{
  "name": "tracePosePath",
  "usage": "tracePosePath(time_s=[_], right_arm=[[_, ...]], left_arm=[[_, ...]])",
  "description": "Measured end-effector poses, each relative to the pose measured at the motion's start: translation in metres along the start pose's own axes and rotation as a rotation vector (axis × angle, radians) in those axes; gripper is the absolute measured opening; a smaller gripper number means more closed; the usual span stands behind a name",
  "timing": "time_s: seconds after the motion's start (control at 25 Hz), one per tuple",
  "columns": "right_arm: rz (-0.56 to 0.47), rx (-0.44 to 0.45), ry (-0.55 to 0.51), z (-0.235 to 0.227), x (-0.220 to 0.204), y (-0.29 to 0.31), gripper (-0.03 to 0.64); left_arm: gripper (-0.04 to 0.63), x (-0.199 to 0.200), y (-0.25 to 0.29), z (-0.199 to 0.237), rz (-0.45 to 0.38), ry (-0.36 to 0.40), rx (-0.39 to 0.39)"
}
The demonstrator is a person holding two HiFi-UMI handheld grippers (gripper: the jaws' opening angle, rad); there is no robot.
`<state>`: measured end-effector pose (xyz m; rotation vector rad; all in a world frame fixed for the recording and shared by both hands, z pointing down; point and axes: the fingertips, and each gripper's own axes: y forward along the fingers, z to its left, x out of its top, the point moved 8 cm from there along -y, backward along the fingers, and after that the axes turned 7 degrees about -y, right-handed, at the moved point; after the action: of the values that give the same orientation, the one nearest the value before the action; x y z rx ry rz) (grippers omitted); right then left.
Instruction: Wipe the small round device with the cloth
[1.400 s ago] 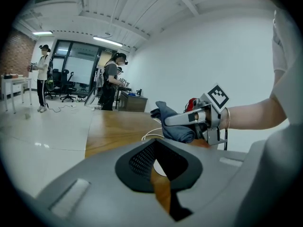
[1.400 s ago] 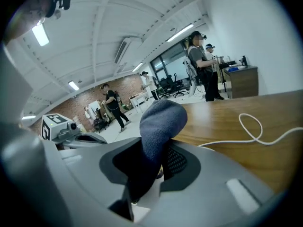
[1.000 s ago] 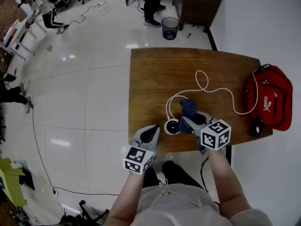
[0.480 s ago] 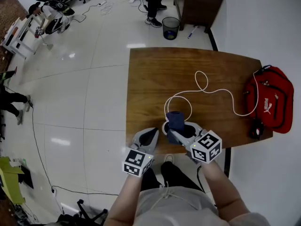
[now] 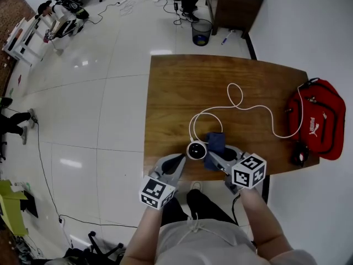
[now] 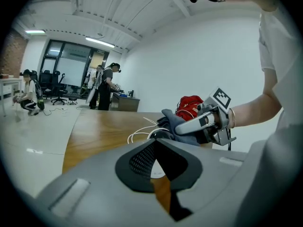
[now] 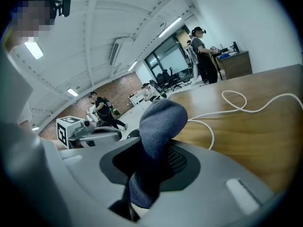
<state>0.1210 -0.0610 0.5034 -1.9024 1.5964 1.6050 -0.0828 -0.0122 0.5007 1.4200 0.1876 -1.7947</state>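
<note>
The small round device [image 5: 196, 149], white with a black centre, sits near the table's front edge with a white cable [image 5: 241, 105] running from it. My right gripper [image 5: 216, 152] is shut on a dark blue cloth [image 5: 215, 142], which lies just right of the device and touches its side. In the right gripper view the cloth [image 7: 160, 122] bulges up out of the jaws. My left gripper [image 5: 178, 161] is shut and empty, just left of the device at the table's edge. The left gripper view shows the cloth [image 6: 173, 120] draped against the device [image 6: 160, 134].
The wooden table [image 5: 182, 87] carries a red bag [image 5: 321, 116] at its right end and a small black object [image 5: 298, 153] beside it. A black bin [image 5: 201, 32] and a dark cabinet [image 5: 234, 4] stand beyond the table. People stand far off.
The right gripper carried the cloth leftwards over the device, then drew it back to the right. The device shows again. The left gripper shifted a little to the left.
</note>
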Motion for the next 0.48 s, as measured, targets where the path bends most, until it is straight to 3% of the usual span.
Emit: tracePosePath(time_s=[0.08,0.16,0.24,0.32,0.36,0.4,0.48], right_arm=[[0.029,-0.042,-0.045,-0.007,0.002,-0.004,0.11],[0.051,-0.065,-0.079,-0.014,0.005,-0.006,0.11],[0.061,-0.067,-0.096,-0.019,0.009,-0.007,0.11],[0.064,-0.069,-0.103,-0.024,0.012,-0.007,0.11],[0.064,-0.072,-0.103,-0.027,0.013,-0.006,0.11],[0.062,-0.074,-0.099,-0.03,0.013,-0.006,0.11],[0.06,-0.072,-0.094,-0.035,0.013,-0.004,0.11]], left_arm=[[0.015,-0.004,0.006,0.001,0.002,0.015,0.016],[0.127,-0.01,0.013,0.001,0.013,0.023,0.03],[0.19,-0.014,0.02,0.001,0.004,0.013,0.032],[0.294,-0.018,0.029,0.001,0.008,-0.021,0.006],[0.408,-0.021,0.034,0.0,0.024,-0.032,-0.016],[0.465,-0.024,0.04,-0.002,0.045,-0.029,-0.036],[0.469,-0.03,0.049,-0.006,0.074,-0.001,-0.053]])
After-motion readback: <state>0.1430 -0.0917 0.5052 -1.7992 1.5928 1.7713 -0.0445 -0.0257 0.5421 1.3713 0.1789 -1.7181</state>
